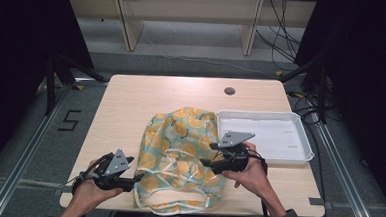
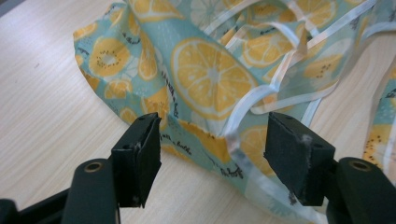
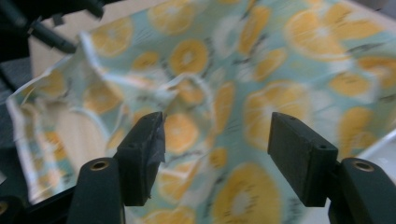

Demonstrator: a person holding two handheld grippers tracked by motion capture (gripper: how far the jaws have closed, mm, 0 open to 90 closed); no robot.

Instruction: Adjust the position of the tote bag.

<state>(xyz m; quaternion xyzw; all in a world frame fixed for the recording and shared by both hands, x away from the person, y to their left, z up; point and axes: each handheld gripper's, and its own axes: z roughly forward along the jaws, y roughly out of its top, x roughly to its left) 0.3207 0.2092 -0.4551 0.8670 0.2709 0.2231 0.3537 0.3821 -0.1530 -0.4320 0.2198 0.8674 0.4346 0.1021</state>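
A: Thin cloth bag printed with orange slices on pale green, white tape trim, lies crumpled at the near middle of the light wooden table, just left of the white plastic tray.

B: Grippers?

A: Left gripper jaws wide, bag's hemmed corner between them, not pinched. Right gripper wide too, over the fabric, holding nothing.

B: Handling?

A: Light, limp, likely to slump and slide. Best taken at the taped hem or handles. Small dark lettering by the fruit, unreadable.
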